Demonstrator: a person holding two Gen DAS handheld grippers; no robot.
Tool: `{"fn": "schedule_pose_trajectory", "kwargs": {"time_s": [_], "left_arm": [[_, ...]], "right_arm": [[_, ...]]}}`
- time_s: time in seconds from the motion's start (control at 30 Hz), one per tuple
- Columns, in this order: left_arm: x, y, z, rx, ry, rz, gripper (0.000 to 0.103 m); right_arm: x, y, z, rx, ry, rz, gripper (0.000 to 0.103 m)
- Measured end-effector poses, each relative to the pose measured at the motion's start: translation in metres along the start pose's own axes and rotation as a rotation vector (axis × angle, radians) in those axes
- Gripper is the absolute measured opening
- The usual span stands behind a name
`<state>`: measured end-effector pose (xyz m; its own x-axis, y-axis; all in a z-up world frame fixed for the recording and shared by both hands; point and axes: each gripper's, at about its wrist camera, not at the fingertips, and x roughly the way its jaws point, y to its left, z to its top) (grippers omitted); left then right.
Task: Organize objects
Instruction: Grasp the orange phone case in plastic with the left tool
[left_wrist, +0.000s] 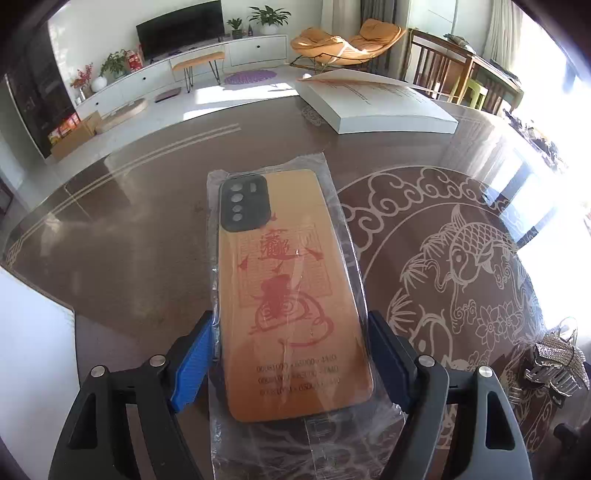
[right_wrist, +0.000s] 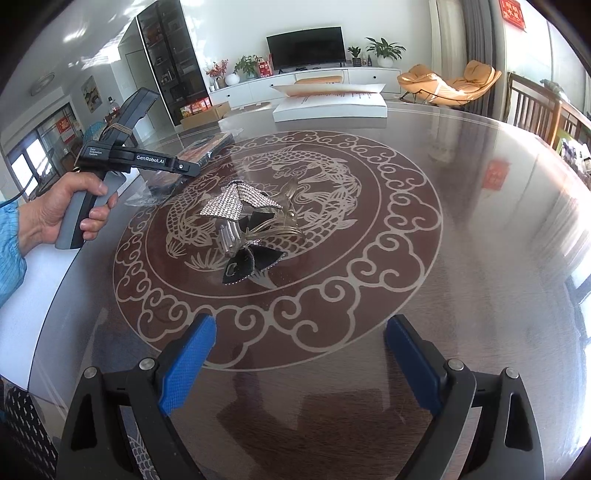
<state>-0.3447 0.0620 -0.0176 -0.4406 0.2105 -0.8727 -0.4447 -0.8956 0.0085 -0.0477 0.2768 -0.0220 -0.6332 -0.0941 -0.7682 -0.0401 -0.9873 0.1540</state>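
Left gripper (left_wrist: 291, 354) straddles the orange phone case in its clear plastic sleeve (left_wrist: 288, 295), blue pads at its edges, seemingly clamped. It lies on the brown fish-patterned glass table (left_wrist: 147, 229). Next, likely lift it. Right gripper (right_wrist: 299, 365) gapes empty near the rhinestone hair clips (right_wrist: 243, 221).

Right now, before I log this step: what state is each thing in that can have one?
Orange phone case in a clear plastic bag: bagged, flat on the table, between the left gripper's pads.
Left gripper: pads at the bag's edges.
Right gripper: open, empty.
Rhinestone hair clips: piled, untouched.
White flat box: lid raised.
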Motion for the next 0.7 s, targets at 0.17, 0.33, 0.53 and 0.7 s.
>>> {"fn": "schedule_pose_trajectory", "kwargs": {"time_s": [0.17, 0.33, 0.53, 0.7], "left_arm": [[-0.042, -0.025, -0.075, -0.14, -0.037, 0.082, 0.077], [-0.095, -0.053, -0.175, -0.224, -0.067, 0.142, 0.08], [-0.113, -0.051, -0.22, -0.321, -0.088, 0.191, 0.103], [-0.11, -0.052, -0.22, -0.319, -0.09, 0.188, 0.103]], "right_arm": [[0.003, 0.001, 0.002, -0.009, 0.005, -0.011, 0.094], [0.006, 0.003, 0.003, -0.018, 0.01, -0.02, 0.095], [0.012, 0.011, 0.004, -0.061, 0.034, -0.05, 0.101], [0.018, 0.024, 0.001, -0.126, 0.064, -0.112, 0.103]]}}
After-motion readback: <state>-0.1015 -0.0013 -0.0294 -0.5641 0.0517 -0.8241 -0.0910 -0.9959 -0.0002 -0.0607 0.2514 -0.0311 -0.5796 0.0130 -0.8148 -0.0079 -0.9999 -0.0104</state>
